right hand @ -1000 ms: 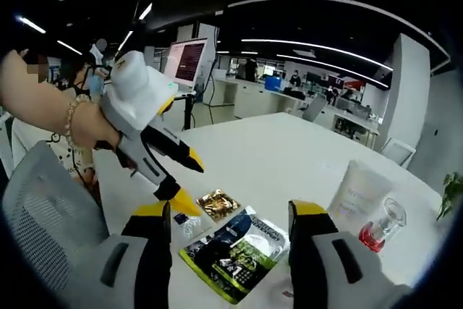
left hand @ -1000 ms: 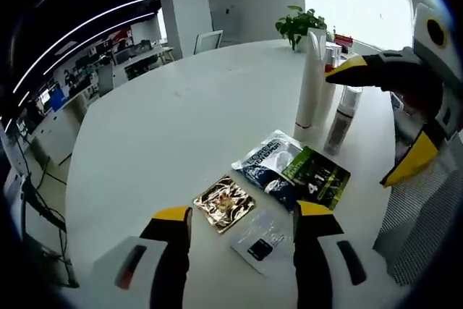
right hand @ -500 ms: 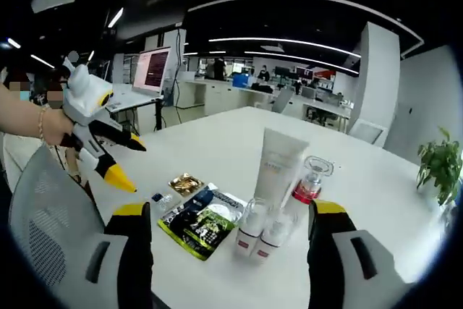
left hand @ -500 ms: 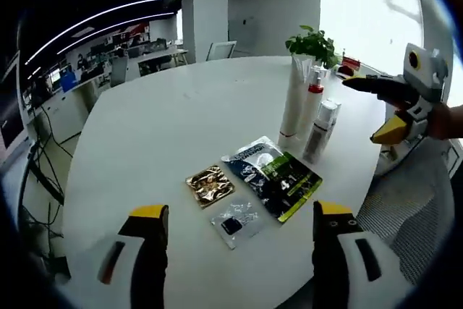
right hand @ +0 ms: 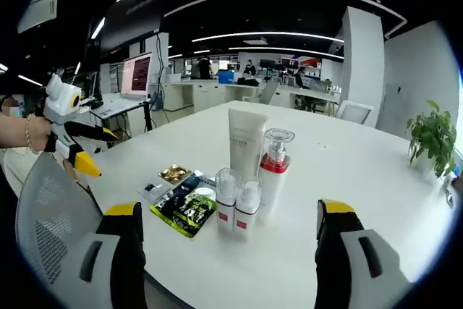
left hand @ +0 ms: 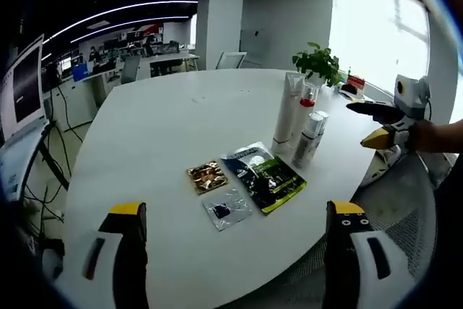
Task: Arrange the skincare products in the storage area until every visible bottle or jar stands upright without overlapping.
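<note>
Both grippers hang back off the table edge, nothing between the jaws. Left gripper [left hand: 235, 233]: jaws wide apart, at the bottom of the left gripper view. Right gripper [right hand: 228, 233]: jaws likewise spread and empty, at the bottom of the right gripper view.

The skincare group stands at centre frame in the right gripper view on the white round table [right hand: 347, 171]. Count there:
- one tall white tube [right hand: 246, 142], upright on its cap;
- one pump bottle with a red collar [right hand: 274, 168] and clear cap, upright, just beside the tube;
- two small clear-capped bottles [right hand: 236, 208] with red bands, upright, side by side in front.

That makes four upright containers, close together; whether any touch, I cannot tell.

Flat items left of the group: one dark blue-and-green sachet [right hand: 184, 204], one gold foil sachet [right hand: 174, 173], one small clear sachet [right hand: 153, 190]. Three sachets, lying flat; the dark one runs close under the small bottles.

A potted plant [right hand: 432, 135] sits at right frame.

Judgement: the standing-up step looks done, with every bottle upright. Next move, if any, is a check for contact between the containers and a slight spacing-out; otherwise stop.
</note>
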The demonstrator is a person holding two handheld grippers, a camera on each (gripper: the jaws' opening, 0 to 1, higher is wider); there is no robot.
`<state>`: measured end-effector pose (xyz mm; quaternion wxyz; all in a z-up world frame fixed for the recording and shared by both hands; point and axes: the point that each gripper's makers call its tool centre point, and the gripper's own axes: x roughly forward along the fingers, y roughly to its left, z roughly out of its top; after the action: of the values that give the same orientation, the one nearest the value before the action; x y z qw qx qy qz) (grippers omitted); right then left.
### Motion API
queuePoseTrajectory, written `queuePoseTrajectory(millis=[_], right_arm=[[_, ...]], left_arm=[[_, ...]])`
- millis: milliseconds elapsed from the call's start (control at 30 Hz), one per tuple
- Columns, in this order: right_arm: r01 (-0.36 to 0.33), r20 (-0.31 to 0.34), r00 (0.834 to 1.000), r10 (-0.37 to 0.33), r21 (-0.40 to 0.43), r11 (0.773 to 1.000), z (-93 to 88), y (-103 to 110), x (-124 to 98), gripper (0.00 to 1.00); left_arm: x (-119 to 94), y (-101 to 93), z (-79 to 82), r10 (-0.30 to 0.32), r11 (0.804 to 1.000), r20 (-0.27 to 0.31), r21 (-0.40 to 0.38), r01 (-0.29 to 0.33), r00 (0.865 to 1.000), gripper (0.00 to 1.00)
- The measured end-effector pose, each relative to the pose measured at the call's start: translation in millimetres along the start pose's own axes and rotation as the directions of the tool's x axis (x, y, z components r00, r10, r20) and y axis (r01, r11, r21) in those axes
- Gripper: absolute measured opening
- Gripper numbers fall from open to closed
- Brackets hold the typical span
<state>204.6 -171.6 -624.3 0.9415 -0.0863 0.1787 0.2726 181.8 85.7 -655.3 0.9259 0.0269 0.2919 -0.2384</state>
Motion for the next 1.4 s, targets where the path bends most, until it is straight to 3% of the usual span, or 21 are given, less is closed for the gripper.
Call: queuePoseTrajectory(millis=[467,667,1400], right_arm=[[0.000,-0.004,1.000,0.000,-0.023,1.000,-5.5,1.4,0.4,1.00],[-0.009,-0.014,1.000,0.008,-0.040,0.999,-7.1,4.0,1.9,1.00],[-0.002,-0.024,1.000,0.001,-0.037,0.999,-10.5,2.5,2.5,0.99]], left_arm=[[-4.1,10.8,-3.0,0.056,0.998,0.016,0.003,-0.056,0.998,0.99],[-3.5,3.0,-3.9,0.056,0.998,-0.004,0.023,-0.056,0.998,0.99],[-0.9,3.2,-11.6,0.047,0.999,-0.036,0.020,-0.046,0.998,0.99]])
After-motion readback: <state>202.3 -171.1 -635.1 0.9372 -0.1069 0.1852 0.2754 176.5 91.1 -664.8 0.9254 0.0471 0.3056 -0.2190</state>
